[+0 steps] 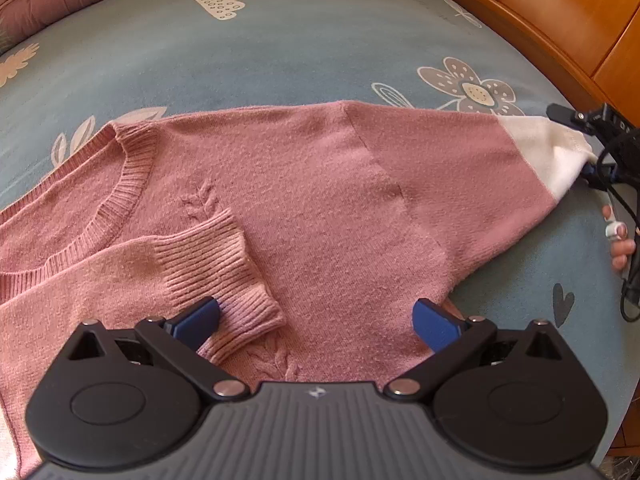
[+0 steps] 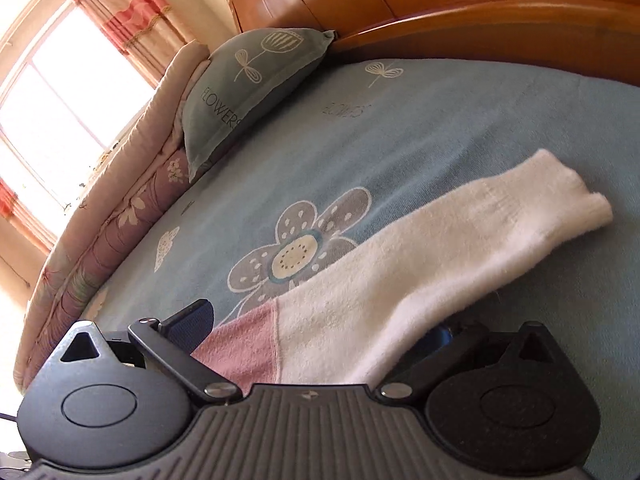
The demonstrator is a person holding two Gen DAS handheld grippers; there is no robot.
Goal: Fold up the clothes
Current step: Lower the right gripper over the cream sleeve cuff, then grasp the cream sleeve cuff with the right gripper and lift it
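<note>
A pink knit sweater (image 1: 304,200) lies flat on the blue flowered bedsheet (image 1: 280,48). Its left sleeve is folded over the chest, and the ribbed cuff (image 1: 224,276) rests by my left finger. My left gripper (image 1: 316,320) hovers open over the lower body of the sweater, holding nothing. The other sleeve stretches right and ends in a white section (image 1: 548,152) (image 2: 420,264). My right gripper (image 1: 580,144) (image 2: 316,328) is open with its jaws wide. The sleeve lies between the fingers and drapes over the right one, and the white cuff rests on the sheet beyond.
A wooden bed frame (image 1: 560,12) (image 2: 480,20) runs along the far side. A blue "FLOWERS" pillow (image 2: 248,92) and a rolled floral quilt (image 2: 132,208) lie towards the window. A person's hand (image 1: 622,244) holds the right gripper, with cables trailing.
</note>
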